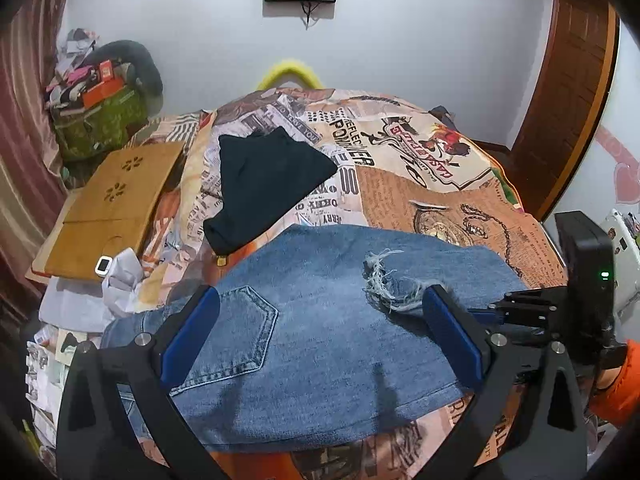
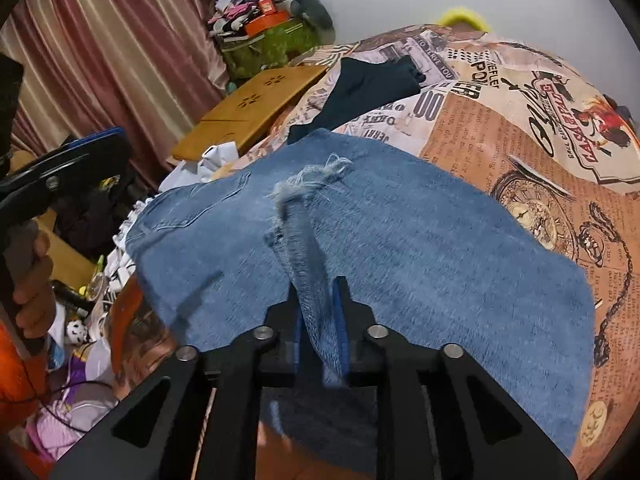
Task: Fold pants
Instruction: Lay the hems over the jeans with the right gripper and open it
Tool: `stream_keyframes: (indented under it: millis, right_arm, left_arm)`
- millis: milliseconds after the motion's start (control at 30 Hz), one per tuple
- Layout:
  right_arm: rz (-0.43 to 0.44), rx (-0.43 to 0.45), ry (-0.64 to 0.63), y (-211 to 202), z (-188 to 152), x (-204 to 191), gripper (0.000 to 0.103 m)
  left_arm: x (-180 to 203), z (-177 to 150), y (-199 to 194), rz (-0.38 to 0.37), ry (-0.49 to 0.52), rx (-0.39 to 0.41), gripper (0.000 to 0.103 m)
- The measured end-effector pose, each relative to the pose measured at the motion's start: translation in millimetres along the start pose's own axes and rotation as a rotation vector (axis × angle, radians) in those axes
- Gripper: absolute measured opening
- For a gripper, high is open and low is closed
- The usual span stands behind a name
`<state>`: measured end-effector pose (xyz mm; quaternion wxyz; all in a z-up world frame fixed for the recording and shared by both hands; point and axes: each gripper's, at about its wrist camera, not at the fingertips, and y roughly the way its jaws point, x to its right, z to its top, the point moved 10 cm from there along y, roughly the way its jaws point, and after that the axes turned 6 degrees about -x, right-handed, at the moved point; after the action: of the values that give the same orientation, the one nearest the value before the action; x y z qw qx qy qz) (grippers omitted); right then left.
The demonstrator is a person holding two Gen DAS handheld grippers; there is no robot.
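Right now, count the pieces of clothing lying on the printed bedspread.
2: faded blue denim jeans nearest the grippers, and a folded dark garment beyond them toward the wall. Others may be hidden.

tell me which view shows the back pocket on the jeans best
The left wrist view: the back pocket sits close and sharp between the open fingers, stitching clear. The right wrist view shows it only at the far left edge of the jeans, smaller and foreshortened.

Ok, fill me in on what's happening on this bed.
A person with a gripper in each hand is folding blue jeans on the printed bedspread. The right gripper has a fold of denim between its fingers. The left gripper hangs open above the jeans, holding nothing. Black clothing lies behind.
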<state>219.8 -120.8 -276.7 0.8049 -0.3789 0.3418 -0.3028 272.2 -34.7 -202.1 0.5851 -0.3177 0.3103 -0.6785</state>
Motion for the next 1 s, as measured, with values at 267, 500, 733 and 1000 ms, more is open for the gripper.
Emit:
stream_keyframes:
  millis: [267, 500, 733, 1000]
  right_arm:
    - [-0.006, 0.089, -0.022, -49, 3, 1, 0.042]
    - [-0.103, 0.218, 0.068, -96, 26, 59, 0.044]
    - [-0.156, 0.22, 0.186, -90, 27, 116, 0.057]
    - [-0.085, 0.044, 0.28, -36, -5, 145, 0.057]
  left_arm:
    - [20, 13, 11, -0.028, 0.028, -0.015, 0.102]
    - [60, 36, 35, -0.104, 0.064, -0.065, 0.102]
    - [99, 43, 92, -0.165, 0.108, -0.189, 0.102]
    - [108, 17, 151, -0.127, 0.119, -0.344, 0.102]
